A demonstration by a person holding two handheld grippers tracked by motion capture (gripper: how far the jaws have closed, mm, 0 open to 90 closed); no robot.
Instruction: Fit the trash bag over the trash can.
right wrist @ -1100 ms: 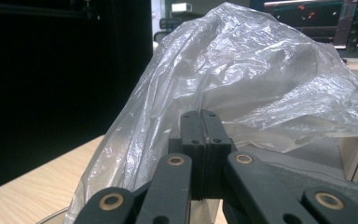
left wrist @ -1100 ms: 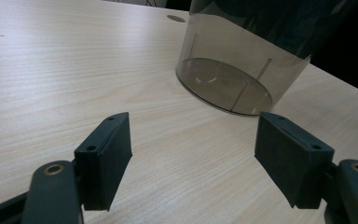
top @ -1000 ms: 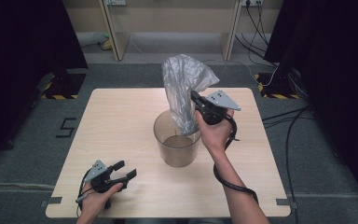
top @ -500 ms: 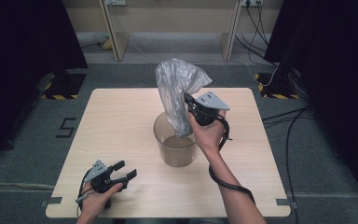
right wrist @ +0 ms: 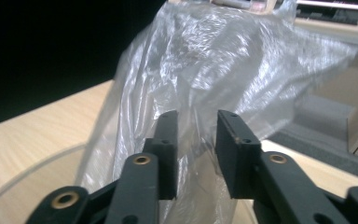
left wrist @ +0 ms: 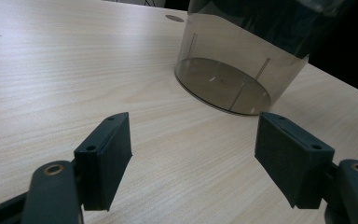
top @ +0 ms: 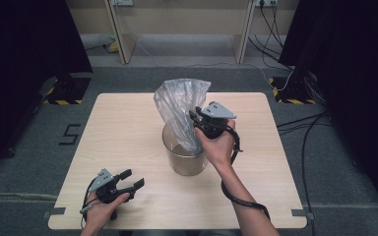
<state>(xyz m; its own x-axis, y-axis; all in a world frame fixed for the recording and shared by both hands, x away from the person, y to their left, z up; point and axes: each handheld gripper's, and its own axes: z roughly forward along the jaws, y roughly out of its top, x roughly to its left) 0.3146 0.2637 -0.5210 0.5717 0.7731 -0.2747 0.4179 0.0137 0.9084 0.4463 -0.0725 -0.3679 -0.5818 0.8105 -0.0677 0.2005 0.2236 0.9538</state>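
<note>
Looking down from the high view: clear bin (top: 187, 158) near the middle of the tabletop (top: 123, 128), thin plastic bag (top: 177, 105) tucked into it and billowing up over the far rim, most likely meant as a liner. Right gripper (top: 197, 117) up at the bag's right flank, just above the rim, angled into the film, well placed for feeding the bag down or spreading its mouth. Left gripper (top: 131, 182) parked low by the near left corner of the tabletop, well apart from the bin, jaws wide and holding nothing. Probably kept out of the way there, ready to steady the bin if needed. Over to the left gripper view: both pads spread wide over bare wood, bin wall straight ahead, bottom of the bin looking bare, so the bag is not yet pushed home by the look of it. Now the right gripper view: jaws just been opening, parted a modest way, crinkled film standing in the gap, neither pad seen pressing on it. Reads as a let-go, perhaps ahead of a fresh hold lower down.
</note>
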